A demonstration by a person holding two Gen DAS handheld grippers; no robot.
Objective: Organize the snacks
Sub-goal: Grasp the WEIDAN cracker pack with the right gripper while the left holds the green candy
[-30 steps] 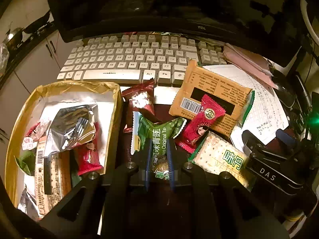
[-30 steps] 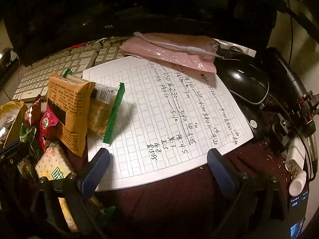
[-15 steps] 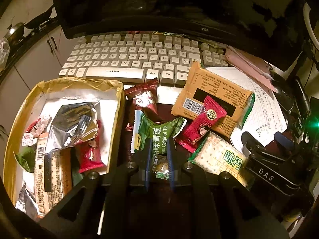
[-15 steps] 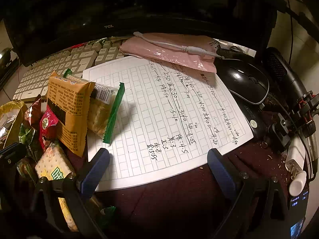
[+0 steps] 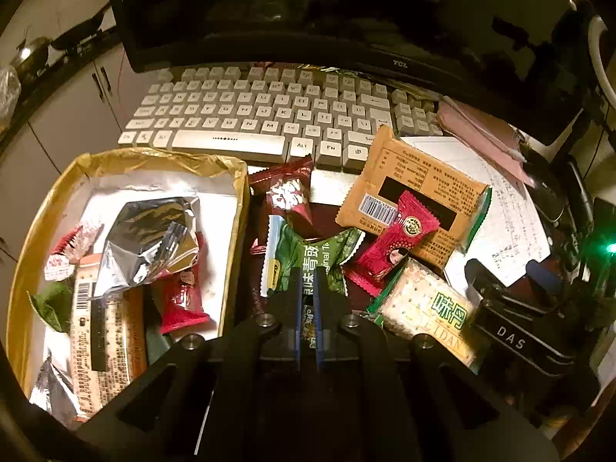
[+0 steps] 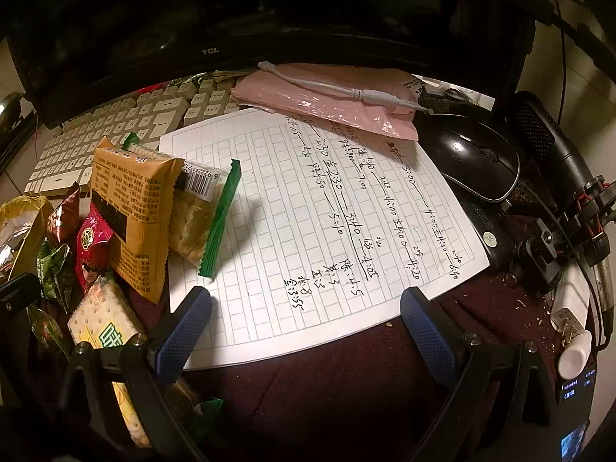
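My left gripper (image 5: 307, 281) is shut on a green snack packet (image 5: 319, 250), held just above the dark table. To its left is a gold box (image 5: 238, 231) holding several snacks and a silver foil bag (image 5: 150, 238). Right of the packet lie a red snack packet (image 5: 396, 238), an orange biscuit pack (image 5: 419, 184) and a cracker pack (image 5: 427, 304); a dark red packet (image 5: 288, 192) lies ahead. My right gripper (image 6: 304, 304) is open and empty over a gridded paper sheet (image 6: 319, 200). The orange pack (image 6: 134, 211) and cracker pack (image 6: 100, 319) show at its left.
A white keyboard (image 5: 261, 115) and a black monitor (image 5: 308, 11) stand at the back. A black mouse (image 6: 477, 158), a pink pouch (image 6: 327, 100) with a white cable, a microphone (image 6: 546, 142) and small gadgets crowd the right side.
The left gripper has closed tighter on the green packet and lifted it slightly. The right gripper has not moved.
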